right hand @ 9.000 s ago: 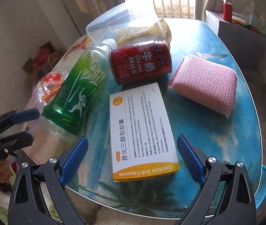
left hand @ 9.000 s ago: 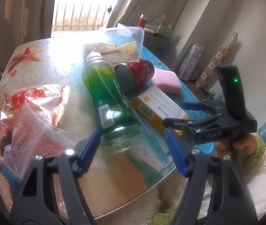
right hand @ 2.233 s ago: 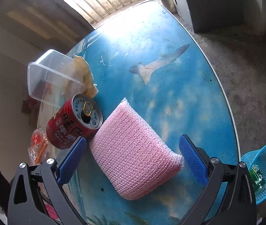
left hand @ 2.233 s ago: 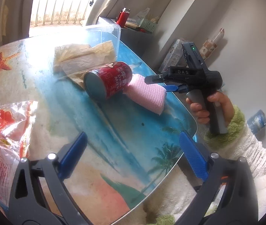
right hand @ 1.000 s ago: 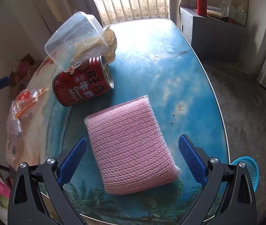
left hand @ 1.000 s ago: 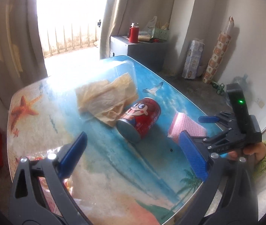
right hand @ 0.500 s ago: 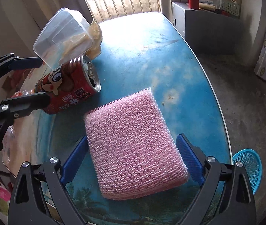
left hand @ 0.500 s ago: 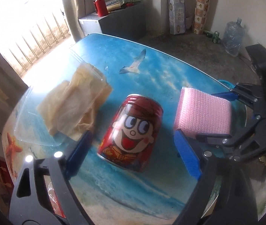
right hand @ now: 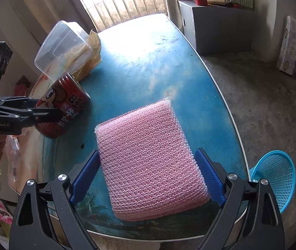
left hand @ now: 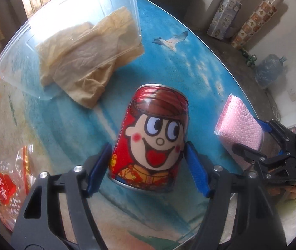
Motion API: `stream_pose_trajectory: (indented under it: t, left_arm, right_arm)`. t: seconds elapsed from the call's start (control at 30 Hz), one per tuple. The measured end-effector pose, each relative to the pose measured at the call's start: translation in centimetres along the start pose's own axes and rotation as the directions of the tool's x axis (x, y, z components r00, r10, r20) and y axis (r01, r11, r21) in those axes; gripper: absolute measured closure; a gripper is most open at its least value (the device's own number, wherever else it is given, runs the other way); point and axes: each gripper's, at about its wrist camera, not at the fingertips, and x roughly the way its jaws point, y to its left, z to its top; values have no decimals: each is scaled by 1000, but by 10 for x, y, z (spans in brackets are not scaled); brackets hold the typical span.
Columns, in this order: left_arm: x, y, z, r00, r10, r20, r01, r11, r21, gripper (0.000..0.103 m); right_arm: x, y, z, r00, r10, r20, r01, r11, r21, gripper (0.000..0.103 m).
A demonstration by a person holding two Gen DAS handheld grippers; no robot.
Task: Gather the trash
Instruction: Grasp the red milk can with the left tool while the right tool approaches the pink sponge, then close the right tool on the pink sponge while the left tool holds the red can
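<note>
A red milk can with a cartoon face lies on the blue table. My left gripper is closed around it, both blue pads touching its sides. It also shows in the right wrist view. My right gripper is closed on a pink mesh sponge, pads against both its edges. The sponge also shows in the left wrist view. A clear plastic box lies on its side over crumpled beige paper.
A red and clear snack bag lies at the table's left edge. A blue mesh basket stands on the floor by the table's right edge. A grey cabinet stands at the back.
Both grippers have closed in: the left pads now touch the can, the right pads now touch the sponge. Before that, the green bottle and the orange box left the table.
</note>
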Motion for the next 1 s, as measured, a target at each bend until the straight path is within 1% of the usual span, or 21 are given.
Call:
stream_pose_trajectory:
  t: [0.07, 0.1, 0.13, 0.2, 0.27, 0.33, 0.53, 0.7, 0.77, 0.87, 0.93, 0.97, 1.0]
  left_arm:
    - [-2, 7, -17, 997, -74, -21, 71, 992, -100, 36]
    - [-3, 10, -25, 995, -99, -25, 95, 986, -138, 36]
    - [-4, 12, -32, 993, -114, -25, 108, 980, -166, 36]
    - [-8, 12, -42, 994, -110, -22, 104, 977, -188, 35]
    - [-9, 11, -47, 995, -95, -6, 92, 978, -186, 35]
    - [-8, 12, -49, 995, -97, -2, 95, 979, -182, 34]
    - [5, 13, -40, 994, -112, 5, 111, 979, -171, 32]
    - [8, 9, -41, 997, -76, 24, 78, 987, -139, 35]
    - [7, 10, -42, 997, -72, 35, 76, 987, -142, 35]
    - [6, 13, -46, 995, -85, 48, 91, 984, -156, 39]
    - [5, 12, -48, 996, -76, 57, 83, 985, -151, 41]
    - [5, 12, -49, 996, -72, 61, 81, 986, -149, 41]
    - [5, 11, -50, 996, -69, 64, 77, 986, -145, 41]
  right_arm:
    - [-2, 1, -4, 1000, 8, -4, -8, 1000, 3, 14]
    - [-2, 3, -6, 1000, 9, -6, -9, 1000, 0, 14]
    - [-2, 5, -8, 1000, 8, -9, -8, 1000, -7, 14]
    - [-1, 8, -9, 1000, 4, -16, -4, 1000, -24, 13]
    - [2, 11, -9, 1000, 5, -23, -6, 999, -40, 10]
    - [5, 15, -9, 1000, -1, -27, -1, 998, -59, 6]
    - [13, 29, -12, 997, -83, -5, 82, 988, -134, 6]
    - [18, 35, -15, 990, -144, 4, 143, 975, -173, 6]
    - [22, 40, -17, 983, -185, -1, 181, 961, -211, 6]
    - [22, 38, -17, 983, -184, -3, 179, 961, -211, 6]
    - [22, 36, -13, 984, -174, -33, 163, 964, -209, 6]
    - [21, 35, -12, 986, -159, -47, 148, 970, -192, 6]
    - [18, 34, -10, 991, -126, -50, 116, 979, -167, 6]
